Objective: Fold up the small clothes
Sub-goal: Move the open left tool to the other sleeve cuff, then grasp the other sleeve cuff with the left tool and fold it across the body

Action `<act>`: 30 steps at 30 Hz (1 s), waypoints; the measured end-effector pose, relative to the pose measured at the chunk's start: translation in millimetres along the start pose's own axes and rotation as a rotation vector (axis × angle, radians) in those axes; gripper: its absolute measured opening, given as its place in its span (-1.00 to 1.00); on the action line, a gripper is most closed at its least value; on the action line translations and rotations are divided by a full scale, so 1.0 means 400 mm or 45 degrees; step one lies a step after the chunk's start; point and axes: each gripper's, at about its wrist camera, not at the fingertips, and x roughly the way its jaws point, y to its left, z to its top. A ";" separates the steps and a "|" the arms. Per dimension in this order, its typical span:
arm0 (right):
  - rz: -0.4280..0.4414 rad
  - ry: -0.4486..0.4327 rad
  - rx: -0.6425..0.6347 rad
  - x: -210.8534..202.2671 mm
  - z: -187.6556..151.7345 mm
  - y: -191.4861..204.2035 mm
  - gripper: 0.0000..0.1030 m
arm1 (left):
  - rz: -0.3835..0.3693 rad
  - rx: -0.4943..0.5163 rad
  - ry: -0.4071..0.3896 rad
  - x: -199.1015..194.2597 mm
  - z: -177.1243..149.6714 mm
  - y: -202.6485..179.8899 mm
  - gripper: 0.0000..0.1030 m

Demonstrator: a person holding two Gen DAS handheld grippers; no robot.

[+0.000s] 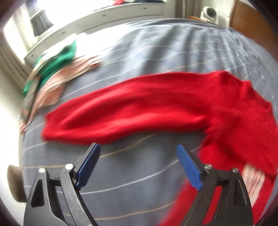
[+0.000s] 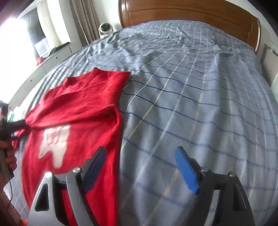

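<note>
A red sweater (image 1: pixel 139 107) lies flat on the blue checked bedspread (image 1: pixel 139 173), one long sleeve stretched out to the left. In the right wrist view the sweater (image 2: pixel 83 107) shows a white motif (image 2: pixel 55 144) on its body. My left gripper (image 1: pixel 137 146) hovers open just short of the sleeve's near edge, with only bedspread between its blue pads. My right gripper (image 2: pixel 140 149) is open too; its left finger (image 2: pixel 95 165) is over the sweater's right edge and its right finger over bare bedspread (image 2: pixel 191 104). A hand (image 2: pixel 8 156) holds the left gripper at the far left of that view.
A pile of clothes, green (image 1: pixel 59 60) over pink (image 1: pixel 73 73), sits at the bed's far left corner. A white window bench (image 1: pixel 104 17) runs along that side. A wooden headboard (image 2: pixel 191 15) closes the far end, with a white round device (image 2: pixel 106 28) beside it.
</note>
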 end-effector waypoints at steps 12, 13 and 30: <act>0.251 0.032 -0.187 -0.055 -0.091 0.187 0.57 | -0.238 -0.569 0.015 0.079 -0.074 0.458 0.80; 0.254 0.023 -0.205 -0.058 -0.094 0.196 0.57 | -0.220 -0.564 0.002 0.084 -0.066 0.457 0.80; 0.257 0.035 -0.189 -0.045 -0.094 0.187 0.57 | 0.081 0.160 -0.325 -0.102 0.154 0.130 -0.84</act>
